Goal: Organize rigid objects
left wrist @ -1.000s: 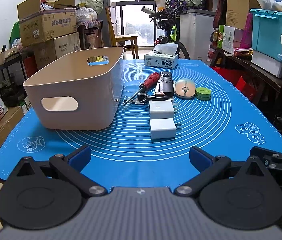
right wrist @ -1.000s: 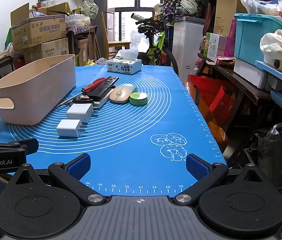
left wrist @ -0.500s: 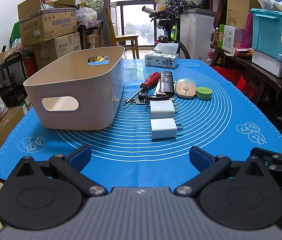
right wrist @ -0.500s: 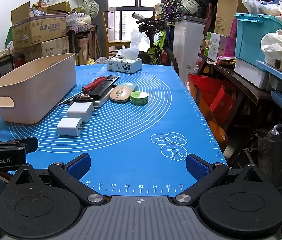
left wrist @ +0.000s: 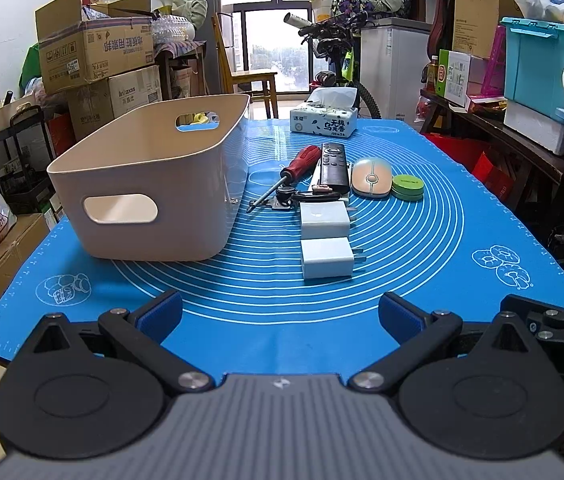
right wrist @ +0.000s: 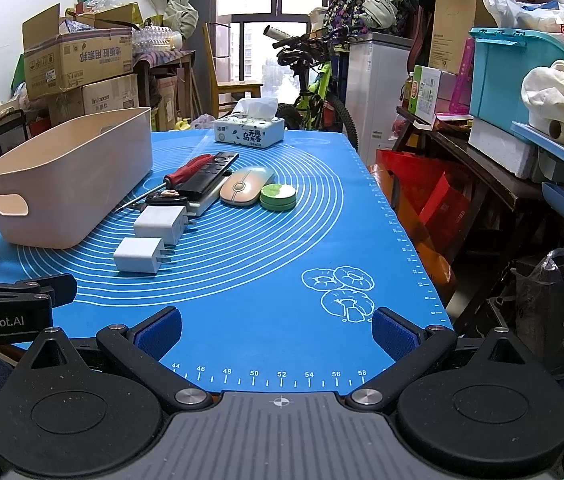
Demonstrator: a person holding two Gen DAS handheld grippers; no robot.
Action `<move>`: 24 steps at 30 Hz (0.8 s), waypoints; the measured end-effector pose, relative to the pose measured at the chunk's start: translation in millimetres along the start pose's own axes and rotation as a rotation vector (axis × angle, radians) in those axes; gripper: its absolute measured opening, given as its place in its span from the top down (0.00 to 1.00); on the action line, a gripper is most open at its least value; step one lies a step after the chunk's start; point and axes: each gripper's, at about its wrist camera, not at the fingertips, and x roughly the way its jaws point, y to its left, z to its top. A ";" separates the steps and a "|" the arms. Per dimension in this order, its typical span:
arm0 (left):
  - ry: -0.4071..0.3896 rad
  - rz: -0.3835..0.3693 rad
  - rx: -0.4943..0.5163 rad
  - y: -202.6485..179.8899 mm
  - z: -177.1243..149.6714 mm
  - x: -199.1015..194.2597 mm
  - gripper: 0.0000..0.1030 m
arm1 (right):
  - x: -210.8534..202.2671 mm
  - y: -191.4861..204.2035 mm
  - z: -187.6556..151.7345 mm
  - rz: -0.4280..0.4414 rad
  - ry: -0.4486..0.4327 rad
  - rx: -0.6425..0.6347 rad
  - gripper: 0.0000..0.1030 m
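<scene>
A beige plastic bin (left wrist: pixel 150 184) (right wrist: pixel 62 184) stands on the left of the blue mat (left wrist: pixel 422 240). Right of it lie a red screwdriver (left wrist: pixel 298 164), a black remote (left wrist: pixel 333 163), keys (left wrist: pixel 286 196), a beige mouse (left wrist: pixel 371 178), a green round tin (left wrist: pixel 407 187) and two white chargers, one far (left wrist: pixel 324 220) and one near (left wrist: pixel 328 258). My left gripper (left wrist: pixel 280 314) is open and empty above the mat's near edge, short of the near charger. My right gripper (right wrist: pixel 276 330) is open and empty at the near right edge.
A tissue box (left wrist: pixel 324 122) sits at the mat's far end. Cardboard boxes (left wrist: pixel 94 56) are stacked to the left, a bicycle (right wrist: pixel 314 80) and a white cabinet behind, and cluttered shelves with a teal bin (right wrist: pixel 514 76) to the right.
Both grippers have stayed almost still, with only a very slight shift of view. Nothing on the mat has moved.
</scene>
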 end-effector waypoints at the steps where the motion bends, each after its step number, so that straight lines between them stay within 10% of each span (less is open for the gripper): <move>1: 0.000 0.001 -0.001 0.3 0.3 -0.2 0.00 | 0.0 0.0 0.0 0.000 0.000 0.000 0.02; 24: -0.037 0.011 0.011 33.8 29.1 -5.8 0.00 | 6.2 20.2 22.9 0.040 -0.025 -0.011 0.02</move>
